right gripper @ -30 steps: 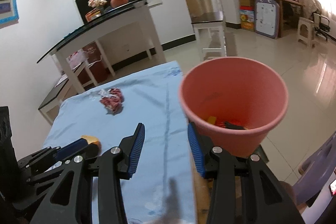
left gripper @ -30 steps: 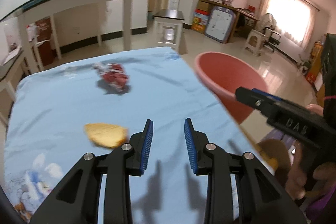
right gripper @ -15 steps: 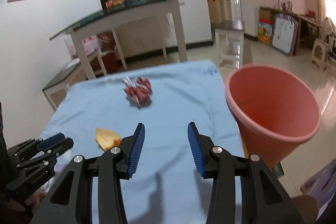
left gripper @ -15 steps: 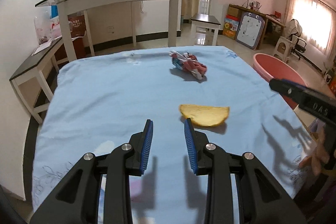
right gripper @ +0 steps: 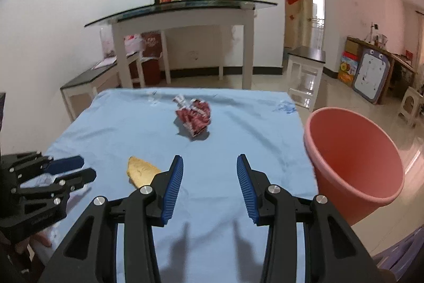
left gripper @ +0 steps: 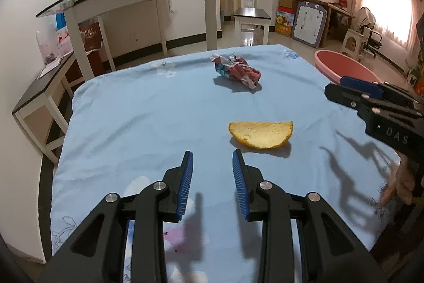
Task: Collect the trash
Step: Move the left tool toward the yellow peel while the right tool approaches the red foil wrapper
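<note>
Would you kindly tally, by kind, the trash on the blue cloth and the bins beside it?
Orange peel: 1
Crumpled wrapper: 1
Pink bin: 1
Total: 3

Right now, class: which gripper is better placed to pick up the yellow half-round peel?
Left. The left gripper is open with the yellow half-round peel just beyond its fingertips; from the right gripper, also open, it lies off to the side.

1 peel [left gripper: 261, 134], 1 wrapper [left gripper: 236, 70], 1 bucket [right gripper: 355, 163]
</note>
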Demonstrator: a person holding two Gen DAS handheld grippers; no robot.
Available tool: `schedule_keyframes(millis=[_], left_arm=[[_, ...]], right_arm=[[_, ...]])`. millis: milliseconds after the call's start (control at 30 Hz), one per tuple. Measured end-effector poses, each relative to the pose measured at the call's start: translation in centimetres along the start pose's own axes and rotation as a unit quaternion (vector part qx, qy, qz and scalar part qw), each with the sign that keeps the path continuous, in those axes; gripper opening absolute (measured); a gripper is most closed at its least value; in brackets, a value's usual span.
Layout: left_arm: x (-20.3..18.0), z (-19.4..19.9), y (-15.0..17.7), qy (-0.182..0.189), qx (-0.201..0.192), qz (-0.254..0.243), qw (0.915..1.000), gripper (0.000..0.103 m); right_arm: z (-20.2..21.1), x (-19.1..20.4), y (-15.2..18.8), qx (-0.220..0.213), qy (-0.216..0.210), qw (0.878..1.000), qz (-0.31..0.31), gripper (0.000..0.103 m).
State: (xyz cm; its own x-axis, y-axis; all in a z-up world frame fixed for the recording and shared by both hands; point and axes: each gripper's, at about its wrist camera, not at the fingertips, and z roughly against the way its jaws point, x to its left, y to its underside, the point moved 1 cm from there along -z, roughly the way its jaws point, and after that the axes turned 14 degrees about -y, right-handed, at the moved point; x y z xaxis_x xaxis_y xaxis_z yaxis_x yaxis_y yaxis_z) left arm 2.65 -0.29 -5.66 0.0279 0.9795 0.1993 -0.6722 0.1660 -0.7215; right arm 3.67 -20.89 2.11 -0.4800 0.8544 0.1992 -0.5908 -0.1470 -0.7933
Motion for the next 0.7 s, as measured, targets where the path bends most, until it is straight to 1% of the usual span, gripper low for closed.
schedule_keyframes(millis=[100,233,433,533,700], left_arm=[[0.3,0.3,0.3,0.01,0.004,0.0,0.9999,0.031],[0.2,0.6,0.7,0.023,0.006,-0.016,0.9996,0.031],[-0.4,1.2,1.3,0.045,0.012,-0.044,0.998,0.031],[-0.4,1.4,1.6,0.055,0.017,-0.052,0.997,0.031],[0.4,1.3,1.8,0.079,0.038,-0.031,0.9957,0.031]], right_arm=[[0.1,0.1,0.3,0.015,-0.01,1.0,-0.007,0.042],[0.7,0.2,0.3,0.009,-0.014,1.0,-0.026,0.042],[2.0,0.1,0.5,-0.009,0.002,0.999,-0.043,0.042],[2.1,0.4,0.3,-0.003,0.004,0.999,-0.036,0.042],[2.4,0.3,0.3,-0.002,0.01,1.0,-0.029,0.042]])
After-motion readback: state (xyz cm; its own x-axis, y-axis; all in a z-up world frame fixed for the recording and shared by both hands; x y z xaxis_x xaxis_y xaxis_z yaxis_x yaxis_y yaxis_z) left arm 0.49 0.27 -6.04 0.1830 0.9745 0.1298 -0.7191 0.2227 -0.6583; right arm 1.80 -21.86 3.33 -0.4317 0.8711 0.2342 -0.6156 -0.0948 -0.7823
